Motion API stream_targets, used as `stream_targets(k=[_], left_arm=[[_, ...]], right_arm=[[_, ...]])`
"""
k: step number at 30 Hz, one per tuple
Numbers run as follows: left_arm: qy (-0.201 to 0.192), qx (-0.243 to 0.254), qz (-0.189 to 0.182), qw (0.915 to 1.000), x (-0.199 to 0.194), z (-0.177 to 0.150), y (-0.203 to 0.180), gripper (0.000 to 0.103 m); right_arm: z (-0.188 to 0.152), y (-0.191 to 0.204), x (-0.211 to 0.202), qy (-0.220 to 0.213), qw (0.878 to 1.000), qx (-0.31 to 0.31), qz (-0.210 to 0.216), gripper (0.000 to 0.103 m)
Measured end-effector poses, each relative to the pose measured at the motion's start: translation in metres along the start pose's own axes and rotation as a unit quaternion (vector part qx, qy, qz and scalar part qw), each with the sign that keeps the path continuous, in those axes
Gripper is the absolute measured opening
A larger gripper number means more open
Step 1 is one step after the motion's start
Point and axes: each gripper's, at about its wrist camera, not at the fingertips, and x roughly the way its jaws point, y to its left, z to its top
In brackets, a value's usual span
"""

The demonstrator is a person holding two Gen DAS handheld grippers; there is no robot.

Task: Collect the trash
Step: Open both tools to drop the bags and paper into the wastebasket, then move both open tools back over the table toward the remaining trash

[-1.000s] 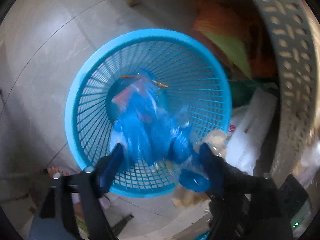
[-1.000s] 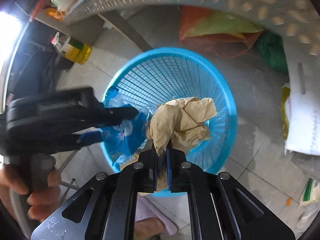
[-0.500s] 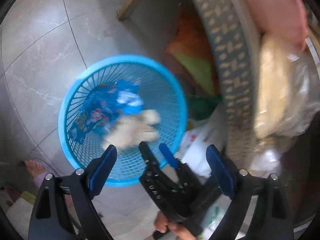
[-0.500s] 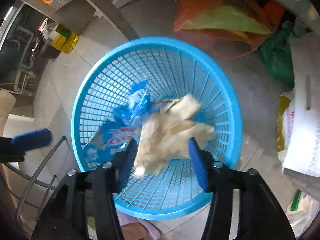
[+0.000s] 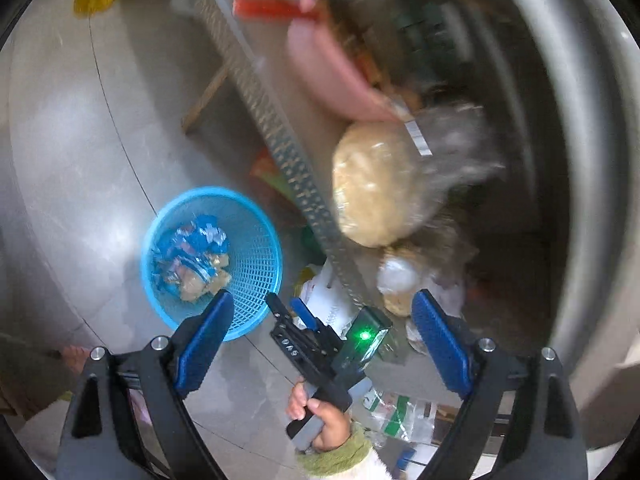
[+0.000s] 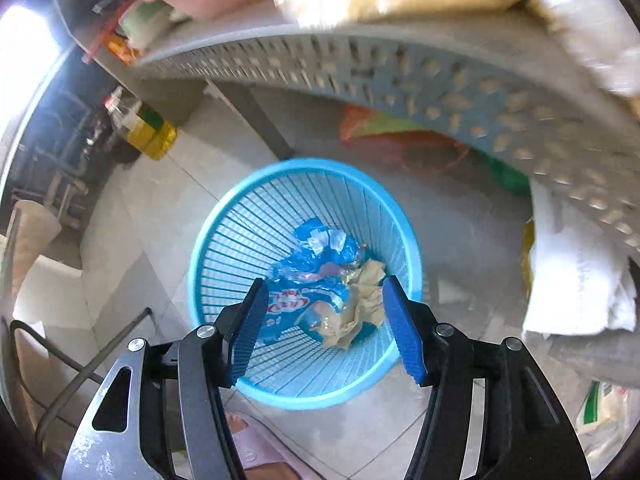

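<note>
In the left wrist view, going left to right, the blue mesh wastebasket is seen on the tiled floor, with a crumpled blue snack wrapper and a wad of brown paper lying at its bottom. The left gripper is shown with its jaws spread wide and nothing between them. Between its fingers the right gripper is seen from outside, gripped by a hand in a green cuff. Further right, the perforated grey edge of a table is crossed, and on the blurred tabletop a clear bag of beige food is seen beside a pink dish; whether that bag counts as trash cannot be told. In the right wrist view, the same wastebasket is framed from above, and the right gripper is shown released over it; its jaws have just been opening, and the wrapper and paper are seen in the basket below, well clear of the pads. Both pieces are judged light, soft and easily crushed; the wrapper film is probably slippery. Such scraps are best pinched across a bunched fold, not a flat face. The filled bag is judged heavier and saggy, so its gathered neck would be favoured.
</note>
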Motion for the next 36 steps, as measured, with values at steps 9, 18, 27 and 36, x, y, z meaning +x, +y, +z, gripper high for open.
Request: stream_targets(k=[9,18,27,36], left_arm=[[-0.134,0.074,0.035,0.9877,-0.145,-0.130,0.012,0.089],[-0.303,0.046,0.132,0.9427,-0.263,-0.268,0.085,0.091],[-0.436,-0.017,0.257,0.8624,-0.361,-0.383,0.154,0.092],[-0.493,-0.085,0.318,0.8054,-0.406,-0.444,0.214,0.092]], right_arm=[[-0.029,0.045,-0.091,-0.048,0.995,-0.062,0.069,0.071],[-0.043,0.145,-0.151,-0.052,0.966,-0.186,0.172,0.072],[-0.084,0.287,-0.182,-0.018,0.904,-0.310,0.294,0.072],[-0.160,0.394,-0.215,0.034,0.830,-0.421,0.365,0.072]])
